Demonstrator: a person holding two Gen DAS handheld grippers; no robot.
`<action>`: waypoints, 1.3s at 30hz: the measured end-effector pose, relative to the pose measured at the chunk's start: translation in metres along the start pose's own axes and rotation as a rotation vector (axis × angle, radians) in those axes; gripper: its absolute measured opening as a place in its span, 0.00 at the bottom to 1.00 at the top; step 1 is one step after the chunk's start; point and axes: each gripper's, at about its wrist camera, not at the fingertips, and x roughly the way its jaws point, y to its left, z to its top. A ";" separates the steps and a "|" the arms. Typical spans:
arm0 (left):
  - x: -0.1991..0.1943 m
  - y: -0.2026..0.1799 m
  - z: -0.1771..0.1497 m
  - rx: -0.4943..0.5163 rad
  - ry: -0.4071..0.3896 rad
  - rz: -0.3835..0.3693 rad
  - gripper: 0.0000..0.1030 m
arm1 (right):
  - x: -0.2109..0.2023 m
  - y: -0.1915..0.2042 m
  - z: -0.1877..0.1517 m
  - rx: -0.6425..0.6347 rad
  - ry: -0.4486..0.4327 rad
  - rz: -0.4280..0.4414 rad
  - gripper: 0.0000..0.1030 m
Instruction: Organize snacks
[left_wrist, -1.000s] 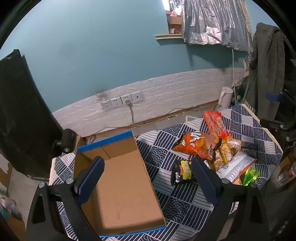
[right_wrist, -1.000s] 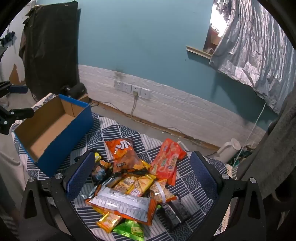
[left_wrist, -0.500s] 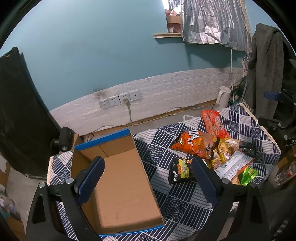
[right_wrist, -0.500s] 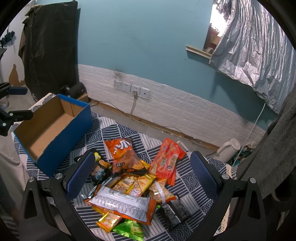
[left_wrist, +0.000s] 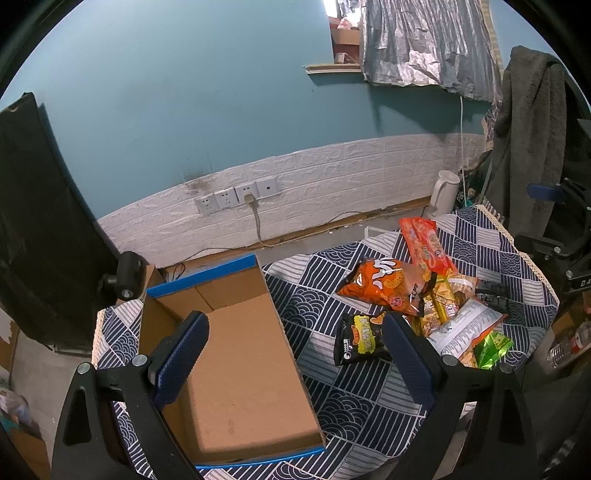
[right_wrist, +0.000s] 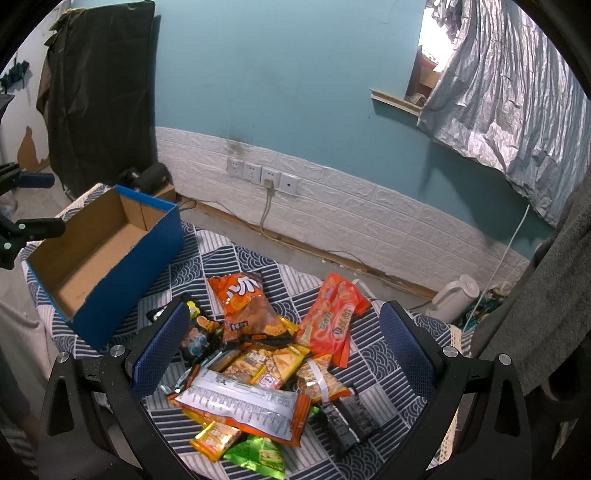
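A blue cardboard box (left_wrist: 236, 354) (right_wrist: 107, 251), open and empty, sits on the left of the patterned tablecloth (left_wrist: 354, 395). A pile of snack packets (right_wrist: 258, 354) (left_wrist: 424, 306) lies on the right: an orange chip bag (right_wrist: 247, 306), a long red-orange packet (right_wrist: 332, 321), a black-and-yellow packet (left_wrist: 360, 338), a white-backed packet (right_wrist: 240, 402), a green packet (right_wrist: 258, 452). My left gripper (left_wrist: 295, 354) is open and empty above the box's right edge. My right gripper (right_wrist: 282, 350) is open and empty above the pile.
A white kettle (right_wrist: 454, 299) stands on the floor past the table's far right. Wall sockets (right_wrist: 262, 173) with a plugged cable are on the white brick wall. A grey garment (left_wrist: 528, 140) hangs at right. A black panel (left_wrist: 37, 221) stands at left.
The left wrist view has drifted slightly, with the box and snacks sitting a little lower and further left in frame. The right gripper has barely moved. Both stay open.
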 end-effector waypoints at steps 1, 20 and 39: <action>0.000 0.000 0.000 -0.001 0.000 0.000 0.93 | 0.000 0.000 0.000 0.000 0.000 0.000 0.97; 0.000 -0.001 -0.001 -0.002 0.010 -0.010 0.93 | 0.003 -0.001 -0.003 -0.001 0.004 0.002 0.97; 0.006 -0.001 -0.002 0.001 0.032 -0.018 0.93 | 0.004 -0.005 -0.003 0.001 0.012 -0.001 0.97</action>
